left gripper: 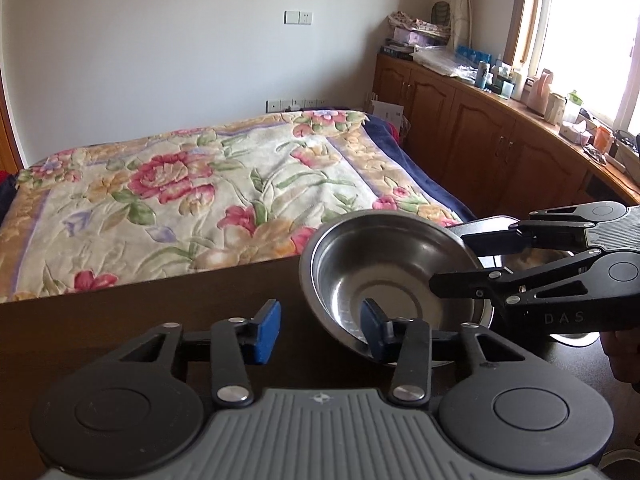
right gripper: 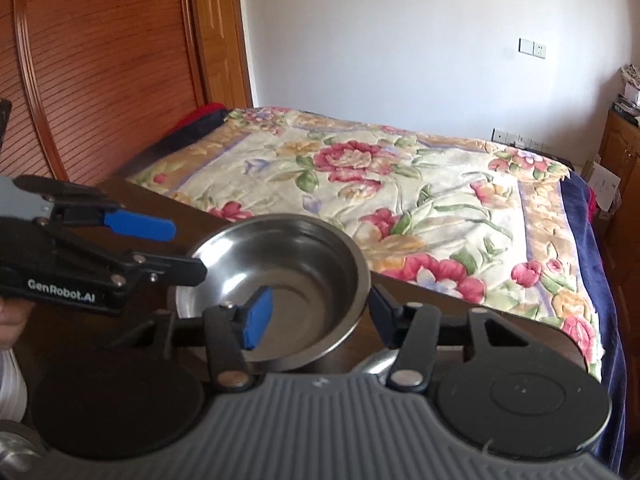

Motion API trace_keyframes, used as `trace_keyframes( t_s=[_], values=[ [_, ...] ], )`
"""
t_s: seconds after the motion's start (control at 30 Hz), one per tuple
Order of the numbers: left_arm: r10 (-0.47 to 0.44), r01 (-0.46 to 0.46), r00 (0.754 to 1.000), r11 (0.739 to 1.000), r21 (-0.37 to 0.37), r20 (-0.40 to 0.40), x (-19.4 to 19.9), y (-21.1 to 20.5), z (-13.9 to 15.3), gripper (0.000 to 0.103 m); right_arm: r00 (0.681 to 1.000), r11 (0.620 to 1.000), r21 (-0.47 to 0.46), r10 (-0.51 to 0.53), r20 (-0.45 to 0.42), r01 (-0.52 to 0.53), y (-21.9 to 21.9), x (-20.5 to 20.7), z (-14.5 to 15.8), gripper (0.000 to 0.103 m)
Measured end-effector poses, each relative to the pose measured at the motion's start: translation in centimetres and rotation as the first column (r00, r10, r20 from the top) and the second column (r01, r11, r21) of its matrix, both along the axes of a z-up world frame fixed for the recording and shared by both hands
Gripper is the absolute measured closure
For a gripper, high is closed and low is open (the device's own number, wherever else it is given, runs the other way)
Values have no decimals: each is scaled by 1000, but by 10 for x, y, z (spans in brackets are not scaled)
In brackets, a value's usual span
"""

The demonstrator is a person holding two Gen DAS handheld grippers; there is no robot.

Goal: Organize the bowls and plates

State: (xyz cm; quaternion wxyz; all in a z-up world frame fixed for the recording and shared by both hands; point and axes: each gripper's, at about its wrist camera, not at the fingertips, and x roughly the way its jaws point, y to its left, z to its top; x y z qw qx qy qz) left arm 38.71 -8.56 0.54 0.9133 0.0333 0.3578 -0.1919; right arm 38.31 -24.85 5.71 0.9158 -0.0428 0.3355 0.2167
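A steel bowl (left gripper: 384,264) is tilted above the dark wooden table (left gripper: 140,312). In the left wrist view my left gripper (left gripper: 320,334) is open, its right pad inside the bowl's near rim and its left pad outside it. My right gripper (right gripper: 320,312) straddles the bowl's (right gripper: 296,276) right rim, one pad inside and one outside; I cannot tell whether it pinches the rim. It reaches in from the right in the left wrist view (left gripper: 460,256). More steel dishes (left gripper: 536,260) lie under and behind the bowl, mostly hidden.
A bed with a floral blanket (left gripper: 192,184) lies just past the table's far edge. Wooden cabinets (left gripper: 480,128) with bottles and clutter run along the right under a window. A slatted wooden door (right gripper: 100,60) stands at left.
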Motion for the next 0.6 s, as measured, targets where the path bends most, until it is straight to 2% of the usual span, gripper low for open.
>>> trace_keyframes(
  t_s=[0.2,0.37,0.47,0.6],
  values=[
    [0,0,1000,1000,2,-5,1,-1,-2,37,1000,1000,-15,-3,-22,3,1,2,-3,57],
    [-5,5,1000,1000,9,-16,2,-1,-4,44,999,1000,-23,-1,-34,0,2,6,-6,66],
    [-6,7,1000,1000,9,-29,3,-1,-5,52,999,1000,-17,0,-45,-1,1,7,-7,73],
    [-1,1,999,1000,9,-35,2,1,-4,55,999,1000,-8,6,-50,-6,2,6,-7,77]
  ],
)
